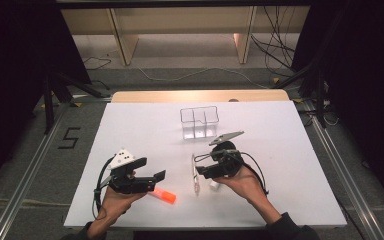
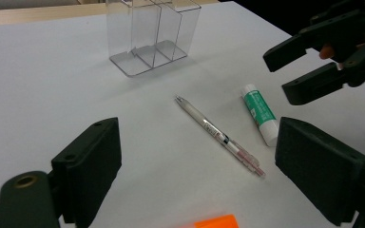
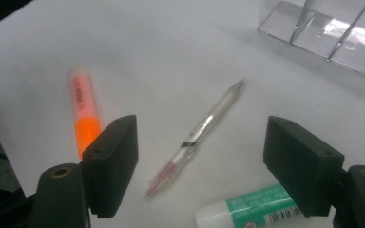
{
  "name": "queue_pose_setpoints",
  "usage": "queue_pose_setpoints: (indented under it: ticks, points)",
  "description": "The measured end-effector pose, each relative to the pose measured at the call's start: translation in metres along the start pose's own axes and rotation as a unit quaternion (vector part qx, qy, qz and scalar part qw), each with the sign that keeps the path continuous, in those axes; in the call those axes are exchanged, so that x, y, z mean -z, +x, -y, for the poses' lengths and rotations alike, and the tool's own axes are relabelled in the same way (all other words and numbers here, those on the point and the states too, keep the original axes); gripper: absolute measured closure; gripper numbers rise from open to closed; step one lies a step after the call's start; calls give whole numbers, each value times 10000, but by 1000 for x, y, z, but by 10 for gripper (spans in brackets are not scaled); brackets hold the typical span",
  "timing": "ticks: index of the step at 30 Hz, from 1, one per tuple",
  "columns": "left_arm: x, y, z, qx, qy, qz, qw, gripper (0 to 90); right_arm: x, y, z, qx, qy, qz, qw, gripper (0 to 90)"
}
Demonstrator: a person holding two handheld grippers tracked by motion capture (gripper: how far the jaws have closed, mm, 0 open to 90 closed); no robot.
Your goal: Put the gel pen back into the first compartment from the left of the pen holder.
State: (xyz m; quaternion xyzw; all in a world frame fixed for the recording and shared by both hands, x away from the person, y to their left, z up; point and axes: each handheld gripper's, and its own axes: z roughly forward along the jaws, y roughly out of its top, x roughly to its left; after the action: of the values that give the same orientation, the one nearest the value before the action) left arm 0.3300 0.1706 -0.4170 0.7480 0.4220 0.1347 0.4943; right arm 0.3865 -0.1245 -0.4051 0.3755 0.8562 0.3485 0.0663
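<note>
Orange marker (image 1: 163,195) lies nearest person, just beside left gripper (image 1: 149,169), not touching. Left gripper jaws wide apart, holding nothing. Right gripper (image 1: 198,166) jaws wide apart too, nothing in them. Pen (image 1: 195,174) lies flat on white table (image 1: 260,200) under right gripper. Glue stick (image 2: 260,113) just beside pen. Clear box (image 1: 199,122) stands upright farther back, well apart.

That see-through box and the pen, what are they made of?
The box looks like clear, glossy hard plastic, perhaps acrylic: the table shows through its walls and dividers, which catch glare. The pen seems plastic too, with a frosted translucent barrel and a metal-looking tip.
</note>
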Motion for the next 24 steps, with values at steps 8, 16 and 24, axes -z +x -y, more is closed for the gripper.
queue_pose_setpoints:
  ticks: [8, 16, 24]
  points:
    - [2, -3, 1, -81, -54, 4, 10000, 150, -28, 0, -13, -21, 529, 9, 9986, 322]
    - [3, -4, 1, -95, -116, -11, 9999, 150, -53, -3, -19, -59, 960, 39, 9954, 379]
    - [1, -5, 1, -145, -64, -12, 9999, 148, -75, -6, -23, -129, 1356, 99, 9906, 433]
